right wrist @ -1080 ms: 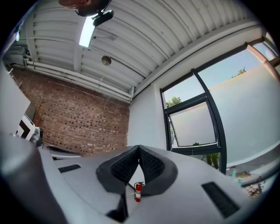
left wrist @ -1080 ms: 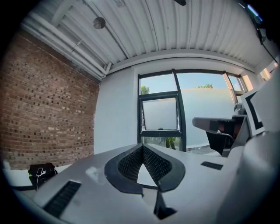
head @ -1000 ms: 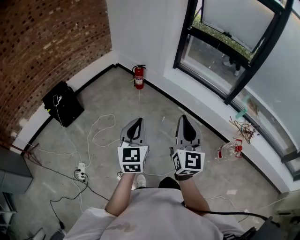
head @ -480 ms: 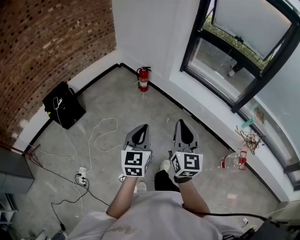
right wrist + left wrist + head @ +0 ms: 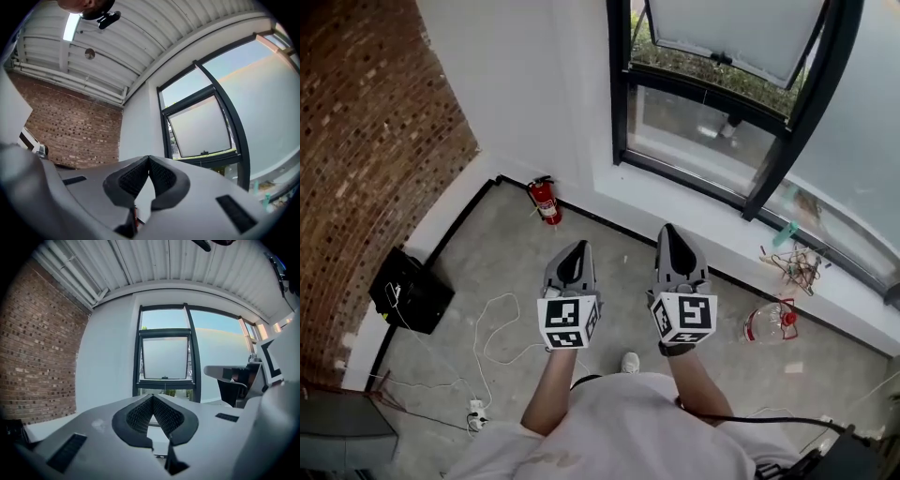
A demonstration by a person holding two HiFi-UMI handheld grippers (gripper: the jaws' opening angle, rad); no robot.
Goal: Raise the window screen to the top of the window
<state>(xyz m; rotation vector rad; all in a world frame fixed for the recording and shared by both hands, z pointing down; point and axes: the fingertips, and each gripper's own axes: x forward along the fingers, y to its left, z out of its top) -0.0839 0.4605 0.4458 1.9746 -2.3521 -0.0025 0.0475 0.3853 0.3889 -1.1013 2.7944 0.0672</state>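
Note:
A black-framed window (image 5: 712, 94) stands ahead in the white wall, with a frosted pale screen (image 5: 736, 33) in its upper part and a small handle (image 5: 717, 59) at the screen's lower edge. The same screen (image 5: 165, 357) fills the middle of the left gripper view and shows as a pale panel (image 5: 200, 126) in the right gripper view. My left gripper (image 5: 573, 251) and right gripper (image 5: 671, 234) are held side by side, level, pointing at the window and well short of it. Both are shut with nothing between the jaws.
A red fire extinguisher (image 5: 544, 200) stands by the wall left of the window. A plastic bottle (image 5: 769, 322) and some wires (image 5: 792, 265) lie by the low sill at right. A black box (image 5: 408, 291), white cables and a power strip (image 5: 476, 412) lie on the concrete floor at left. Brick wall (image 5: 366, 169) at left.
Both grippers and the person have moved toward the window, which now sits nearer and more central ahead. The jaws stayed shut.

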